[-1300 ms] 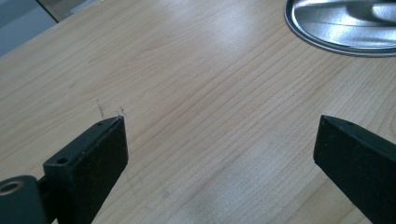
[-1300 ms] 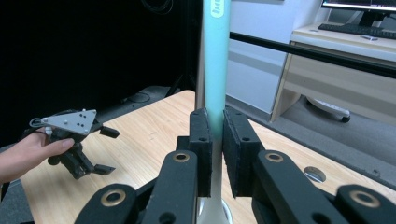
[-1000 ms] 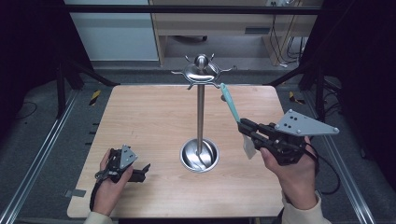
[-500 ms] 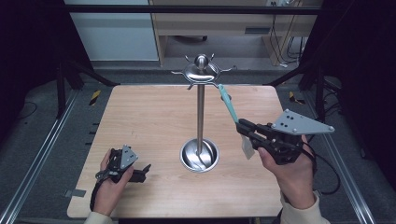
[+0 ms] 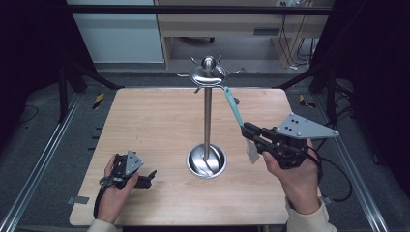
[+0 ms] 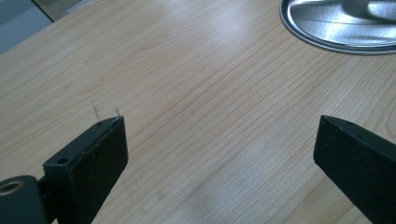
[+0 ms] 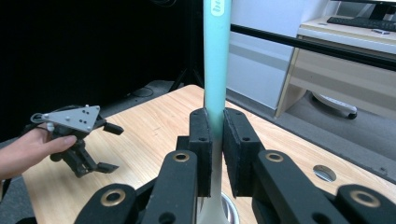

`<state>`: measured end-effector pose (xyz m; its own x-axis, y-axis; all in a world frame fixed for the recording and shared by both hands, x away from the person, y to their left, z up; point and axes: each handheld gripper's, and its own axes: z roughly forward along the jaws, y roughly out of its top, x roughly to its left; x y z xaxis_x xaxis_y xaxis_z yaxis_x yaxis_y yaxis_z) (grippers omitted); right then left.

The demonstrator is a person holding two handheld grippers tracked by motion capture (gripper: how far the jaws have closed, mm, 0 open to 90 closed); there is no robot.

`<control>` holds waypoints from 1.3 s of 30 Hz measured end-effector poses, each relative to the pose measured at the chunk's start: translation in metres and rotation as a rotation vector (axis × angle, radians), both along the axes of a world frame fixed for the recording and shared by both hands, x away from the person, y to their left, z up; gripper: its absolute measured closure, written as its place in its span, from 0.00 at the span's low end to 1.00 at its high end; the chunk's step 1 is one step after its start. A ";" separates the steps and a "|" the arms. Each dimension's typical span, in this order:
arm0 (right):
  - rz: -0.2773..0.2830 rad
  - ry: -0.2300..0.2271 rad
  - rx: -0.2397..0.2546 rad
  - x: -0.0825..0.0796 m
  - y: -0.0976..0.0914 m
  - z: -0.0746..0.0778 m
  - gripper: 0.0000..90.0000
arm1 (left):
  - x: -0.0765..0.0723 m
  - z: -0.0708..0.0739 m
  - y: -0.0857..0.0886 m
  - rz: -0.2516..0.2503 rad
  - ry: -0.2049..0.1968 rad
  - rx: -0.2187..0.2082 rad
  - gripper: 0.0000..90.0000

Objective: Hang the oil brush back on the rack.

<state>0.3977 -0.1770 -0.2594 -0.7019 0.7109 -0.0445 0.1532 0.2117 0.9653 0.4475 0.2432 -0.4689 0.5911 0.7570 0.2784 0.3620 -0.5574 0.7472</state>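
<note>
A metal hook stand (image 5: 208,116) rises from a round dish base (image 5: 206,160) at the table's middle. A utensil with a teal handle (image 5: 234,108) and a whitish lower end (image 5: 251,151) slants from the stand's right-hand hook down to my right gripper (image 5: 247,129), which is shut on the handle. In the right gripper view the two pads clamp the teal handle (image 7: 217,70) at my right gripper (image 7: 215,121). My left gripper (image 5: 150,175) rests on the table at front left, open. Its jaws stand wide apart over bare wood at my left gripper (image 6: 219,140).
The wooden table (image 5: 154,121) has free room left of the stand. The stand's base (image 6: 341,28) lies just ahead of the left gripper. A small round hole (image 7: 323,172) sits in the tabletop. Black frame bars and a desk stand behind the table.
</note>
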 end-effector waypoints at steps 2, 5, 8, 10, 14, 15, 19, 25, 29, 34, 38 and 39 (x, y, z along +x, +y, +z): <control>-0.002 0.003 0.007 0.002 0.002 -0.002 0.92 | 0.000 0.000 0.000 0.000 0.000 0.000 0.03; -0.002 0.001 0.011 0.003 0.003 -0.004 0.92 | 0.000 0.000 0.000 0.002 -0.002 -0.005 0.03; -0.005 0.000 0.021 0.005 0.006 -0.007 0.92 | 0.000 0.000 0.000 0.001 -0.001 -0.001 0.03; -0.005 -0.004 0.027 0.006 0.007 -0.009 0.92 | 0.000 0.000 0.000 0.001 -0.001 0.001 0.03; -0.007 -0.008 0.034 0.007 0.009 -0.011 0.92 | 0.000 0.000 0.000 0.001 -0.002 0.000 0.03; -0.007 -0.011 0.043 0.008 0.011 -0.013 0.92 | 0.000 0.000 0.000 0.001 -0.001 0.001 0.03; -0.010 -0.016 0.060 0.010 0.013 -0.016 0.92 | 0.000 0.000 0.000 0.000 -0.001 0.004 0.03; -0.006 -0.017 0.071 0.013 0.015 -0.019 0.92 | 0.000 0.000 0.000 0.002 -0.001 0.001 0.03; -0.007 -0.017 0.074 0.014 0.017 -0.020 0.92 | 0.000 0.000 0.000 0.002 -0.001 0.003 0.03; -0.003 -0.018 0.077 0.016 0.019 -0.022 0.92 | 0.000 0.000 0.000 0.002 -0.001 0.003 0.03; -0.004 -0.017 0.078 0.018 0.020 -0.022 0.92 | 0.000 0.000 0.000 0.002 0.000 0.004 0.03; -0.004 -0.018 0.077 0.018 0.021 -0.023 0.92 | 0.000 0.000 0.000 0.000 0.001 0.004 0.03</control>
